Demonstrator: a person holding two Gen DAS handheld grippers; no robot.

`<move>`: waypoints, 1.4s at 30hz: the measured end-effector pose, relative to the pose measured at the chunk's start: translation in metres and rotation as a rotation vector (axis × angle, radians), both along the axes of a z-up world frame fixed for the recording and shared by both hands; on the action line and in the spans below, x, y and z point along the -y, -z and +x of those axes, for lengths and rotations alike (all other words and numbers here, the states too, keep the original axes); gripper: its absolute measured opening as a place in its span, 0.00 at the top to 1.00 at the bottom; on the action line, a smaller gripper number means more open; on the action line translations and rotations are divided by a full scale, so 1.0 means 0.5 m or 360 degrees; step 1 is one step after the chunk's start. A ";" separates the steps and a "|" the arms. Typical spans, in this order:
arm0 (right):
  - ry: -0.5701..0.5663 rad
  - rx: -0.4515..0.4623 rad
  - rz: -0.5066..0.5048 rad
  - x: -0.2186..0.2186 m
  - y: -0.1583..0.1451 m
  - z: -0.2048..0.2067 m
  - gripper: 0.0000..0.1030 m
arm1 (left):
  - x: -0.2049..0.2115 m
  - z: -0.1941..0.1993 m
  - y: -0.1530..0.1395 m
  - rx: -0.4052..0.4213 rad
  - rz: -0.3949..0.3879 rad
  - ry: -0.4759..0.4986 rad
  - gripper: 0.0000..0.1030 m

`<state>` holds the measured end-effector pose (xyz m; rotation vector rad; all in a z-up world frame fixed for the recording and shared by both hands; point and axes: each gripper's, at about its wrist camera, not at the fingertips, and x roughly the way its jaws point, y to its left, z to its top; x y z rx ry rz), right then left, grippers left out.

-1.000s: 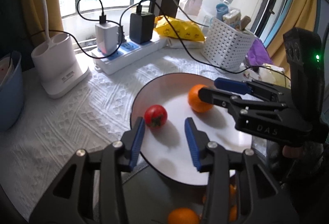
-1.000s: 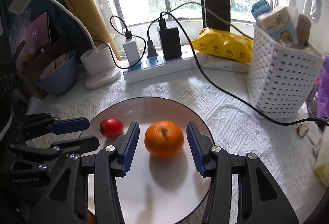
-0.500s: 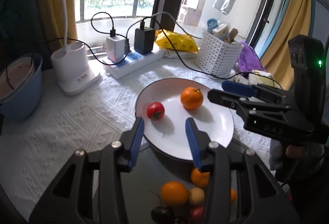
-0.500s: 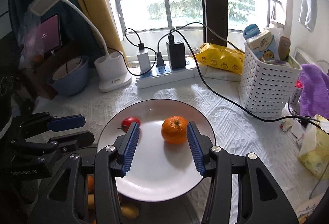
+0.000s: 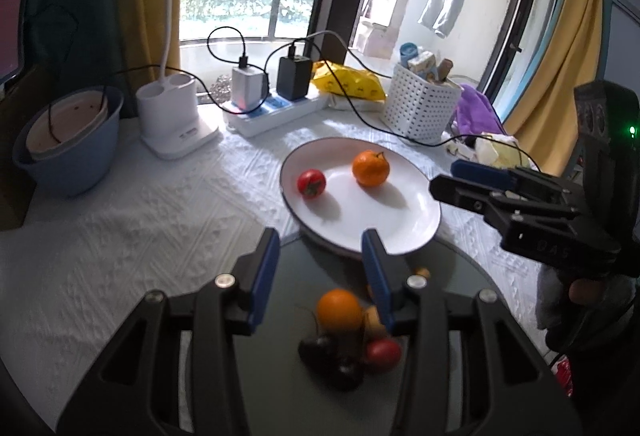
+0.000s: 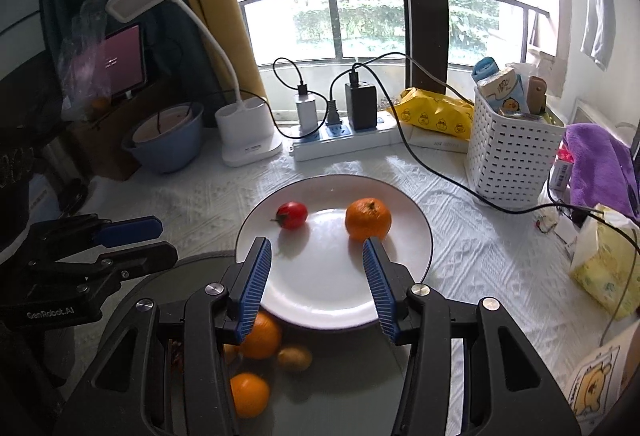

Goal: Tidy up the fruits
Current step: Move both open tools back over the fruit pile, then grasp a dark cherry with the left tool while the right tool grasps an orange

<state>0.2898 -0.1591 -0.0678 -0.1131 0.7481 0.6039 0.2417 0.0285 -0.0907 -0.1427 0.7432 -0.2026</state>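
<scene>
Left wrist view: 
Left gripper [image 5: 320, 272]: jaws apart, nothing between the pads; it hangs above the dark bowl [image 5: 460, 268], so no fruit is carried.
White plate [image 5: 400, 232]: just ahead of the jaw tips; the tomato [image 5: 311, 183] and the orange [image 5: 370, 168] rest on it, apart from each other, judged already sorted.
Bowl fruit: one orange fruit [image 5: 339, 310], dark cherries [image 5: 332, 360] and a small red fruit [image 5: 383, 354] below and behind the tips, judged awaiting sorting.

Right wrist view: 
Right gripper [image 6: 318, 278]: jaws apart, empty, over the plate's near rim.
Orange [image 6: 368, 218]: just beyond the right-hand pad, not touched.
Tomato [image 6: 292, 214]: ahead of the left-hand pad.
Bowl fruit: two orange fruits [image 6: 260, 334] beneath the left-hand finger.
</scene>
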 end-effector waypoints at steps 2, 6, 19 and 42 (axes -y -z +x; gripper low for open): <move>-0.0008 -0.0004 -0.0003 0.000 0.001 -0.011 0.51 | 0.002 -0.016 0.003 0.0007 0.0017 0.0003 0.57; -0.0026 -0.0008 -0.0009 0.000 0.001 -0.039 0.51 | 0.002 -0.043 0.009 0.0004 0.0036 -0.0011 0.57; -0.0068 -0.0061 -0.0021 0.002 0.025 -0.104 0.51 | -0.003 -0.103 0.049 -0.0070 -0.0012 -0.0065 0.57; -0.0214 -0.0239 -0.0016 -0.005 0.104 -0.143 0.51 | 0.020 -0.125 0.117 -0.0247 0.0005 -0.0125 0.39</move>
